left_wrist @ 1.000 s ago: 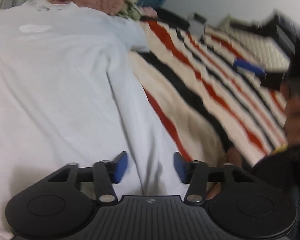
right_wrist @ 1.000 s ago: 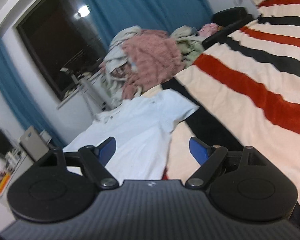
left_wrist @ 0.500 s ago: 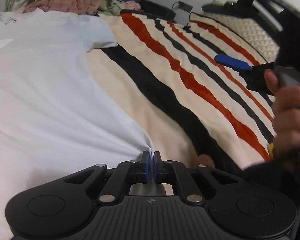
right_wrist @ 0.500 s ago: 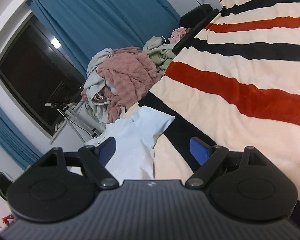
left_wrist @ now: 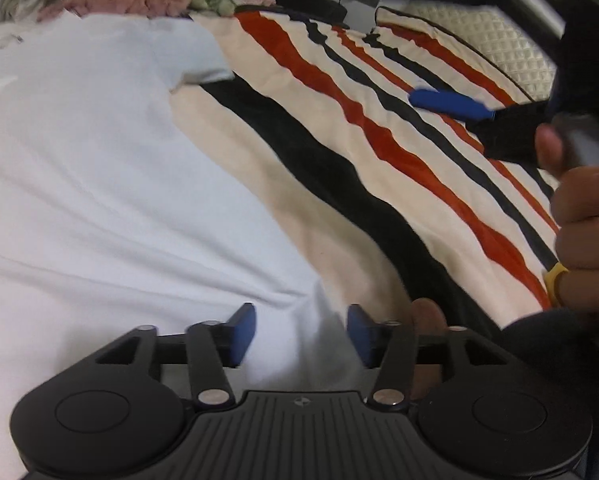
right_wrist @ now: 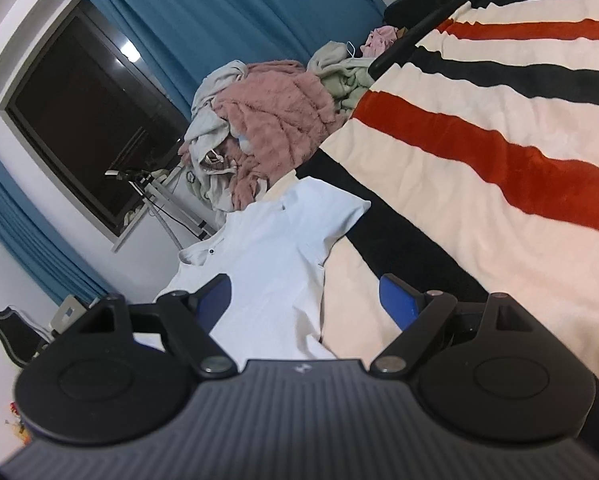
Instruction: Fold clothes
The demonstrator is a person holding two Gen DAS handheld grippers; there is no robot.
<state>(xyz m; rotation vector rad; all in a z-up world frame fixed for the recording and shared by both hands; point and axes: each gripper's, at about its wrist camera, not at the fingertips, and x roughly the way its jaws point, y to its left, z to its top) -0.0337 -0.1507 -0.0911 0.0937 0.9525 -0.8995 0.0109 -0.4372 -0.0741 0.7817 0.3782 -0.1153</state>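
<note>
White short-sleeve shirt (left_wrist: pixel 99 168) lies flat, smooth thin fabric, on fuzzy cream blanket (left_wrist: pixel 379 152) w/ red + black wavy stripes. Left gripper (left_wrist: pixel 301 330) jaws opening, shirt's hem corner between blue pads, not pinched. Right gripper (right_wrist: pixel 305 300) spread wide, empty, over shirt edge. Fluffy pink/grey clothes pile (right_wrist: pixel 271 120) beyond collar.

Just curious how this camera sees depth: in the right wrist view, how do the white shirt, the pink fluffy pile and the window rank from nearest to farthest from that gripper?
From the right gripper:
1. White shirt, right ahead between the fingers, flat on the bed.
2. Pink pile, beyond the shirt's collar, at the bed's far edge.
3. Window, upper left, on the wall behind the pile.
</note>
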